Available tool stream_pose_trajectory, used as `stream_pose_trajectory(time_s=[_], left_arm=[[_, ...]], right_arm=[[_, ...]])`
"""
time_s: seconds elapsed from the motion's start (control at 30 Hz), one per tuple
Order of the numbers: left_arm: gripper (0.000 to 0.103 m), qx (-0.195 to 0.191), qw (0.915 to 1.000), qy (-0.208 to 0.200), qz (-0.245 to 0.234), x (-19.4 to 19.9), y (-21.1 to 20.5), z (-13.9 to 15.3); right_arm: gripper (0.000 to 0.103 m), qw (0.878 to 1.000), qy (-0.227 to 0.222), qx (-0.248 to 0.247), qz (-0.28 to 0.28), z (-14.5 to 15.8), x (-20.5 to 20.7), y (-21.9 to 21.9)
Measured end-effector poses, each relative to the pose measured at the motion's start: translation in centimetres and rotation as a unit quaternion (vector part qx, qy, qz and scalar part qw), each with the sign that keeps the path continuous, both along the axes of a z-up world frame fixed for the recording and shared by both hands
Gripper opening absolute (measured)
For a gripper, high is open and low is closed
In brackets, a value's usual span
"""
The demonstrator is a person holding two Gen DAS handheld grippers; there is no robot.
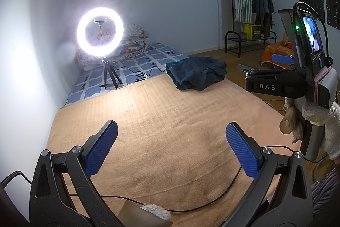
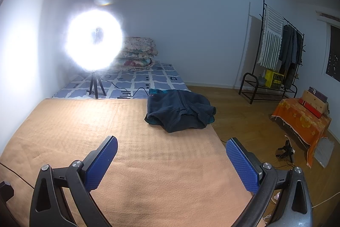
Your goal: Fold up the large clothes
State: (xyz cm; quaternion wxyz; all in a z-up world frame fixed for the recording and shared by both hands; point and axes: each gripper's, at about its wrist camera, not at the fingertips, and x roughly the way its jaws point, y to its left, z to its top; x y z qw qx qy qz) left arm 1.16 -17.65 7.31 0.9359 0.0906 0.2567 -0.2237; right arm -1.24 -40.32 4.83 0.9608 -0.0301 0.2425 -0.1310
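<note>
A dark navy fleece jacket (image 1: 196, 73) lies folded in a bundle at the far right corner of the peach blanket (image 1: 161, 127). It also shows in the right wrist view (image 2: 180, 113), zip side up. My left gripper (image 1: 171, 131) is open and empty, well short of the jacket above the blanket. My right gripper (image 2: 171, 148) is open and empty, also short of the jacket. The right gripper's body shows at the right of the left wrist view (image 1: 297, 78), held in a gloved hand.
A bright ring light on a tripod (image 1: 99, 33) stands at the back left on a blue checked mattress (image 2: 136, 82), beside stacked floral quilts (image 2: 138, 54). A cable (image 1: 191, 207) crosses the blanket's near edge. A clothes rack (image 2: 280, 52) and an orange-covered box (image 2: 301, 120) stand on the wooden floor at right.
</note>
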Motion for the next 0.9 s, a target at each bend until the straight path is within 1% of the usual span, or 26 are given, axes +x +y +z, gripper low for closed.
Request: stream_pose_trajectory(time_s=[0.57, 0.73, 0.9], left_arm=[[0.103, 0.003, 1.0000, -0.003, 0.006, 0.0, -0.1, 0.2], [0.103, 0.005, 0.9998, -0.007, 0.020, -0.3, -0.2, 0.2], [0.103, 0.000, 0.9995, -0.002, 0.030, -0.1, 0.0, 0.1]], right_arm=[[0.103, 1.000, 0.001, 0.000, -0.002, -0.1, -0.1, -0.4], [0.103, 1.000, 0.003, -0.003, -0.003, -0.2, -0.4, -0.8], [0.103, 1.000, 0.003, -0.002, -0.003, -0.1, -0.5, -1.0]])
